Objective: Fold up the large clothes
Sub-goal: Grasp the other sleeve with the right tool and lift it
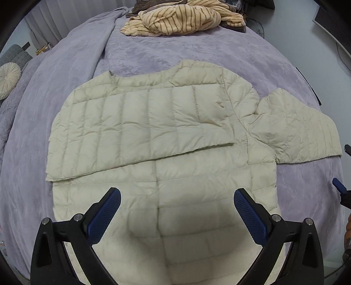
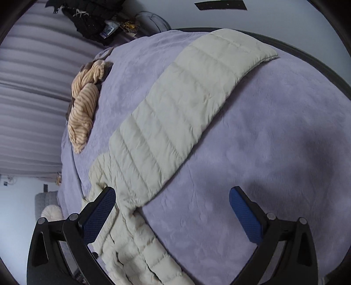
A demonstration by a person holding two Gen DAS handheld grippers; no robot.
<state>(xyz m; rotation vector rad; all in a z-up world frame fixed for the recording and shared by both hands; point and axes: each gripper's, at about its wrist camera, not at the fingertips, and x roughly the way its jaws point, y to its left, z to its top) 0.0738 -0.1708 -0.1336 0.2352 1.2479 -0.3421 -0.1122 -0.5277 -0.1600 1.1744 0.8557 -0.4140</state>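
A: Under the left gripper (image 1: 177,216), spread and empty, lies the jacket (image 1: 153,131), flat on the bed (image 1: 219,50).

B: How far along?

A: Early, I'd judge. One sleeve is folded across the body; the other sleeve (image 2: 175,114) stretches out ahead of the right gripper (image 2: 172,216), also wide open and holding nothing.

B: Beyond it?

A: A striped heap (image 1: 182,19), unfolded.

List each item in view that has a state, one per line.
Cream puffer jacket: flat on the bed, one sleeve folded across the body, the other stretched out.
Striped garment: bunched up, unfolded.
Left gripper: open, empty.
Right gripper: open, empty.
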